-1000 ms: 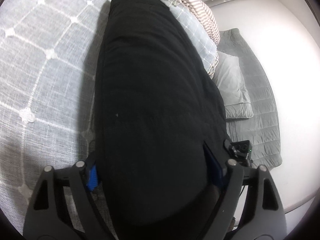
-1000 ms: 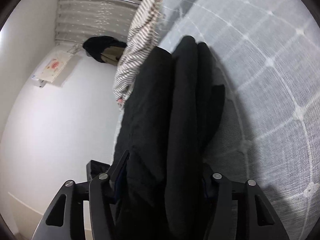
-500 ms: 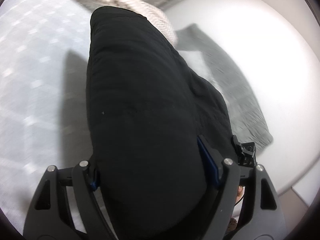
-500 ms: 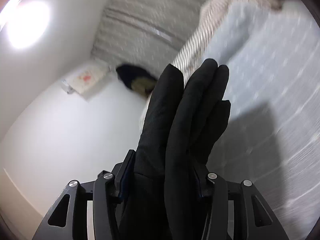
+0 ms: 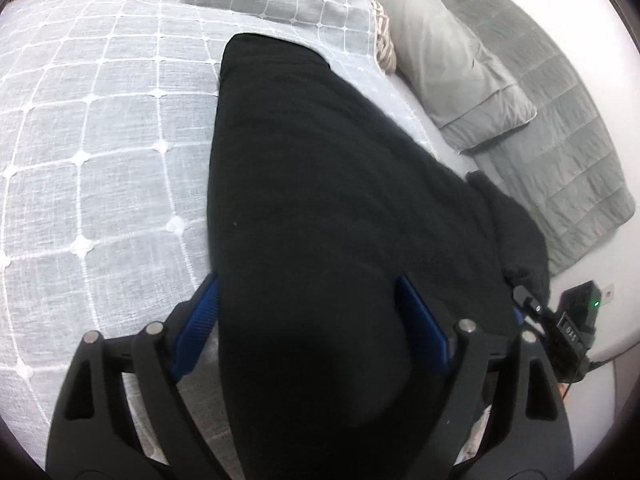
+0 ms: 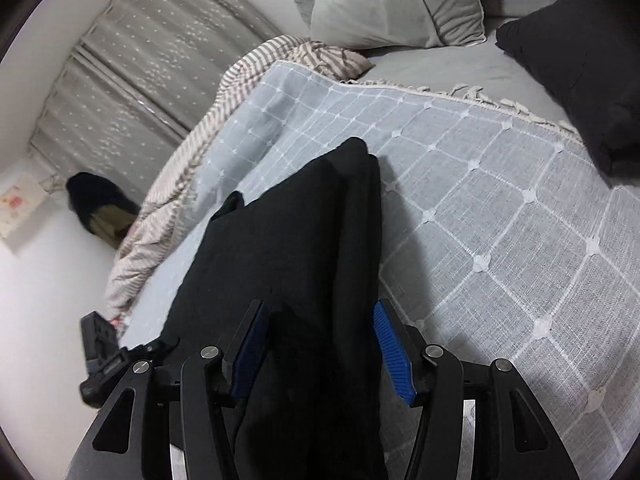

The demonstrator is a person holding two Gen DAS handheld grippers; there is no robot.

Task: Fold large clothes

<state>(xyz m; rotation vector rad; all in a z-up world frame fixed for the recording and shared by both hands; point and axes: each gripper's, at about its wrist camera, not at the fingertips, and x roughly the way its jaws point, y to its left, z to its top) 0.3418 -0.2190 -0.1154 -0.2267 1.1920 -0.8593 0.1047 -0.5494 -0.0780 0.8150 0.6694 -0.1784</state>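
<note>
A large black garment (image 5: 320, 208) lies folded lengthwise on the grey checked bedspread (image 5: 92, 128). My left gripper (image 5: 308, 316) has its blue-padded jaws on either side of the garment's near end, spread wide around the thick bundle. In the right wrist view the same black garment (image 6: 304, 240) shows as stacked folds running away from me. My right gripper (image 6: 320, 344) has its jaws on either side of that end, with a gap showing at the right pad (image 6: 394, 354).
Grey pillows (image 6: 380, 4) and a dark pillow (image 6: 580, 72) lie at the head of the bed. A striped blanket (image 6: 192, 152) hangs off the bed's left edge. A quilted grey mat (image 5: 560, 128) with a pillow lies on the floor. A black device (image 5: 576, 320) sits near the wall.
Both grippers swung the garment up off the bed and brought it back down flat on the bedspread. The jaws now stand wider around the cloth.
</note>
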